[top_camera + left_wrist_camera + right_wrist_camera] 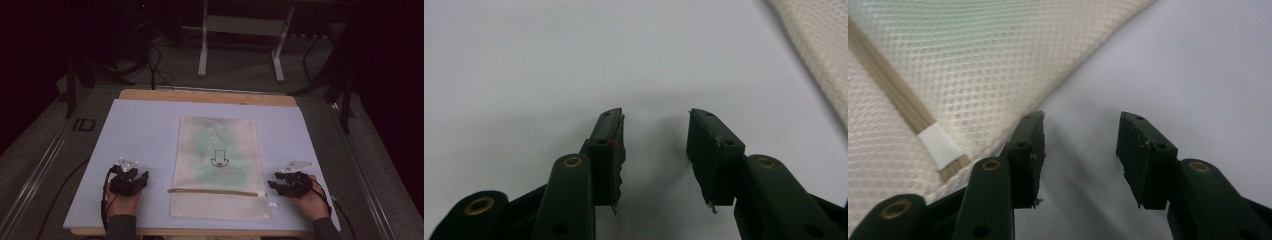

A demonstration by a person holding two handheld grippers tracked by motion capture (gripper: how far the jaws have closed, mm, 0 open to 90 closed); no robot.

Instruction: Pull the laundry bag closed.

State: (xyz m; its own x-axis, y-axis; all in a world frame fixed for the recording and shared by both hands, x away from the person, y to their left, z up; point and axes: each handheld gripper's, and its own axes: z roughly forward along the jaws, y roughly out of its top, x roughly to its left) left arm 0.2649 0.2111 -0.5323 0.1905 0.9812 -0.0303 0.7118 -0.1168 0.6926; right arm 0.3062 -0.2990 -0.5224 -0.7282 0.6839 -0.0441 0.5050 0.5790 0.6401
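Observation:
A cream mesh zip bag [217,165] lies flat in the middle of the pale blue mat [145,125], with something green showing through it and a tan zipper [215,192] running across near its front end. My left gripper [146,176] rests on the mat to the bag's left, open and empty; its jaws [655,150] point over bare mat with the bag's edge [819,60] at far right. My right gripper [271,183] sits at the bag's right edge, open, with nothing between its jaws [1080,155]. The zipper's white end tab [939,145] lies just left of them.
The mat covers a wooden board [200,96] on a dark floor. Metal table legs [202,45] stand beyond the far edge. Cables [102,200] trail from both grippers toward the front edge. A small white tag [272,204] lies by the bag's front right corner.

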